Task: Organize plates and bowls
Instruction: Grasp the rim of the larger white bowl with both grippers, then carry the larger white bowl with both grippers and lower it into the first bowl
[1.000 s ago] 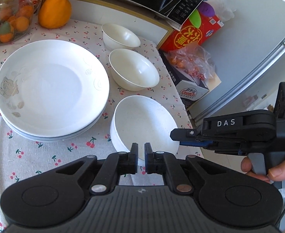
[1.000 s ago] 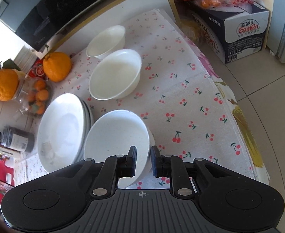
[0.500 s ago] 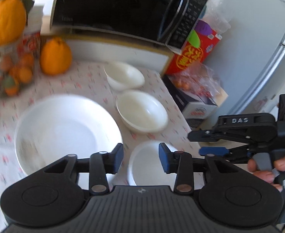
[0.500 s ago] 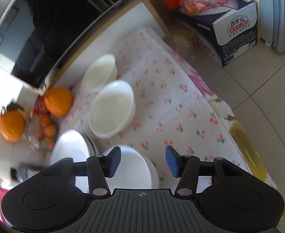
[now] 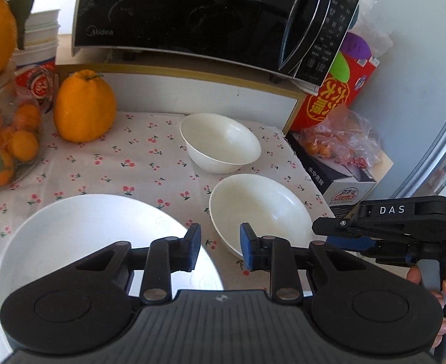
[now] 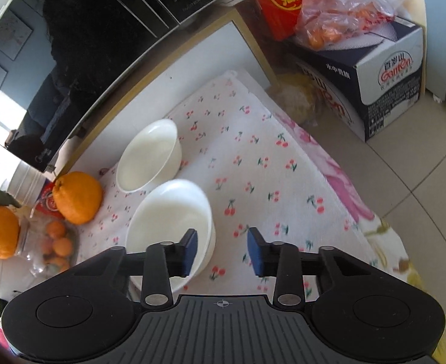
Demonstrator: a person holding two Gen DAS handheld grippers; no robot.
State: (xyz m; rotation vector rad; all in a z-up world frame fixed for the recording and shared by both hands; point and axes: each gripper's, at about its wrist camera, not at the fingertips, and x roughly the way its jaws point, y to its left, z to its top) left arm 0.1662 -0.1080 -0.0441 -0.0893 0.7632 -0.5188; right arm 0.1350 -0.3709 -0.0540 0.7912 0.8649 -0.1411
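- At the far left of the left wrist view stands a glass jar [image 5: 2, 139] full of small orange fruits, with a big orange fruit sitting on top of it.
- Next to the jar, a large orange citrus [image 5: 84, 107] sits on the cherry cloth [image 5: 137, 163], close to the back wall.
- A white plate [image 5: 80, 236] lies at the near left of the cloth. It may be the top one of a stack, but the gripper hides its near edge, so that is hard to tell.
- The left gripper [image 5: 219, 250] hangs above the gap between the plate and the near bowl [image 5: 260, 212]. Its blue pads stand a little apart after just closing in some, and nothing is between them.
- Behind the near bowl sits the far bowl [image 5: 219, 142], also white and empty. The two bowls are close but do not touch.
- A black microwave [image 5: 210, 15] rests on a shelf above the bowls.
- To the right of the table is a red box [image 5: 338, 100], and a cardboard box [image 5: 344, 188] with a plastic bag of fruit on top.
- At the right edge, a hand holds the right gripper [image 6: 223, 250]. In its own view its left pad sits over the near bowl's rim without pinching it. Its jaws have just been closing a bit too, are still parted, and hold nothing.
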